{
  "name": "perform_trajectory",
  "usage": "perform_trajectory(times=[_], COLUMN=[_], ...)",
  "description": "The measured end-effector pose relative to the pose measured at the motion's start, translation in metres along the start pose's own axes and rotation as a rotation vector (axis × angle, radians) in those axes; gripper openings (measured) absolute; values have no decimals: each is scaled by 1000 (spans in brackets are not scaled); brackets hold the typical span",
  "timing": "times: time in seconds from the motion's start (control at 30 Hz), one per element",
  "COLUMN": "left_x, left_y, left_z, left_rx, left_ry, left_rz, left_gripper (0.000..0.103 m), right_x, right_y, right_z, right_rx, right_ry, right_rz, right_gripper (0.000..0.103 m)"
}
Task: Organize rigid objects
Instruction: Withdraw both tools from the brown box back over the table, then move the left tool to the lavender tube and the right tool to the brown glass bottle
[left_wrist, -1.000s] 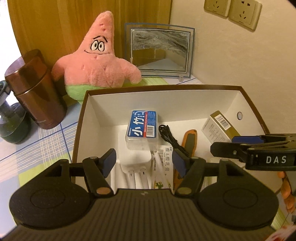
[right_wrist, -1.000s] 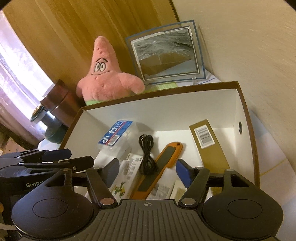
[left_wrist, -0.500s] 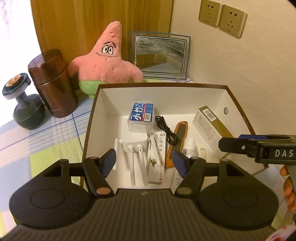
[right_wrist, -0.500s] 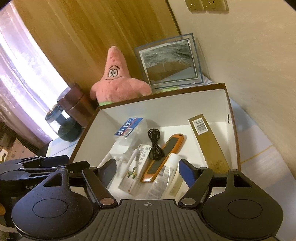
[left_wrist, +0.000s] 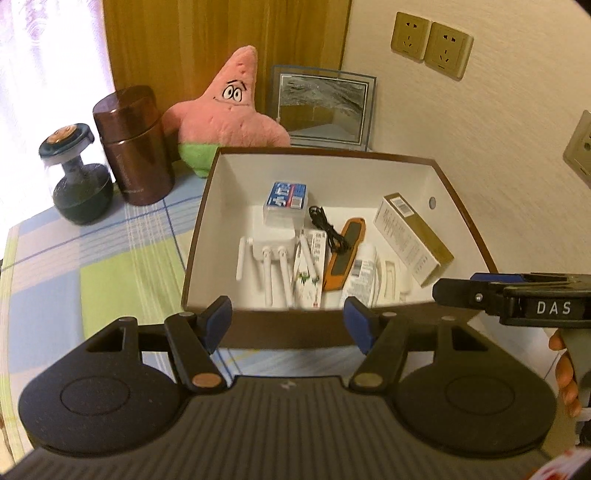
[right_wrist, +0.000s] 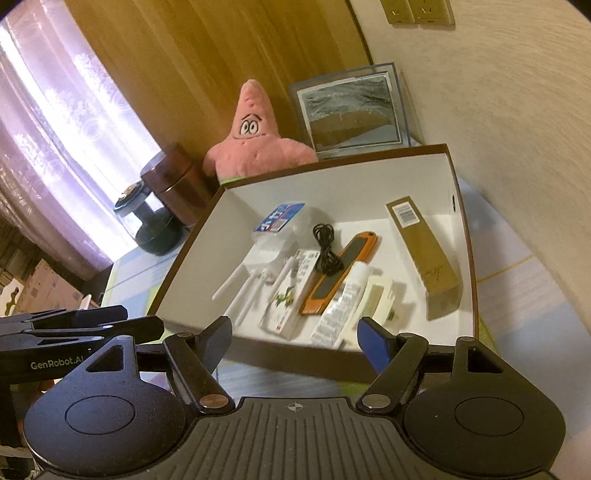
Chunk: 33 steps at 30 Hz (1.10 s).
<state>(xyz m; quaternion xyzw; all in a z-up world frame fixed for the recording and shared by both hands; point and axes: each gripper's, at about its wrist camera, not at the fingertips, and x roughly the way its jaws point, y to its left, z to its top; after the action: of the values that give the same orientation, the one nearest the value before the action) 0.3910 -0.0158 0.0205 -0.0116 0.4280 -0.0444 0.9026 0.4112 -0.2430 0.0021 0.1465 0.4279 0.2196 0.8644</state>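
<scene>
A brown box with white inside (left_wrist: 207, 206) (right_wrist: 463, 229) sits on the checked cloth. It holds a white router with antennas (left_wrist: 275, 243) (right_wrist: 258, 266), a blue-labelled clear case (left_wrist: 286, 201) (right_wrist: 280, 219), a black cable (left_wrist: 327, 230) (right_wrist: 325, 247), an orange utility knife (left_wrist: 345, 254) (right_wrist: 340, 273), a tube (left_wrist: 360, 273) (right_wrist: 341, 306) and a gold carton (left_wrist: 413, 240) (right_wrist: 424, 254). My left gripper (left_wrist: 288, 321) (right_wrist: 122, 326) is open and empty, just in front of the box's near wall. My right gripper (right_wrist: 295, 341) (left_wrist: 443, 290) is open and empty beside it.
Behind the box stand a pink star plush (left_wrist: 229, 114) (right_wrist: 255, 147), a framed picture (left_wrist: 321, 107) (right_wrist: 354, 110), a brown canister (left_wrist: 133, 147) (right_wrist: 173, 184) and a dark dumbbell (left_wrist: 77, 177) (right_wrist: 147, 225). A wall with sockets (left_wrist: 430, 44) runs along the right.
Both grippers have drawn back and up from over the box; the whole box and its near wall now show. Both stay empty.
</scene>
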Motion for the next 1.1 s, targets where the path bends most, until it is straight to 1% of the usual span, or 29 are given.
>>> perform_trajectory(times=[0.3, 0.43, 0.87, 1.1], left_x=[-26, -33, -50, -53], left_y=[6, 10, 30, 41], left_z=[-33, -48, -96, -114], left_rx=[-25, -40, -88, -115], left_ry=[5, 23, 77, 98], left_rz=[11, 9, 30, 36], left_gripper=[64, 63, 63, 63], right_x=[-11, -12, -5, 3], right_y=[18, 26, 50, 66], right_z=[-29, -43, -83, -100], right_rx=[-37, -55, -98, -137], right_ry=[31, 56, 141, 181], right_rz=[5, 10, 28, 35], right_gripper=[72, 72, 72, 72])
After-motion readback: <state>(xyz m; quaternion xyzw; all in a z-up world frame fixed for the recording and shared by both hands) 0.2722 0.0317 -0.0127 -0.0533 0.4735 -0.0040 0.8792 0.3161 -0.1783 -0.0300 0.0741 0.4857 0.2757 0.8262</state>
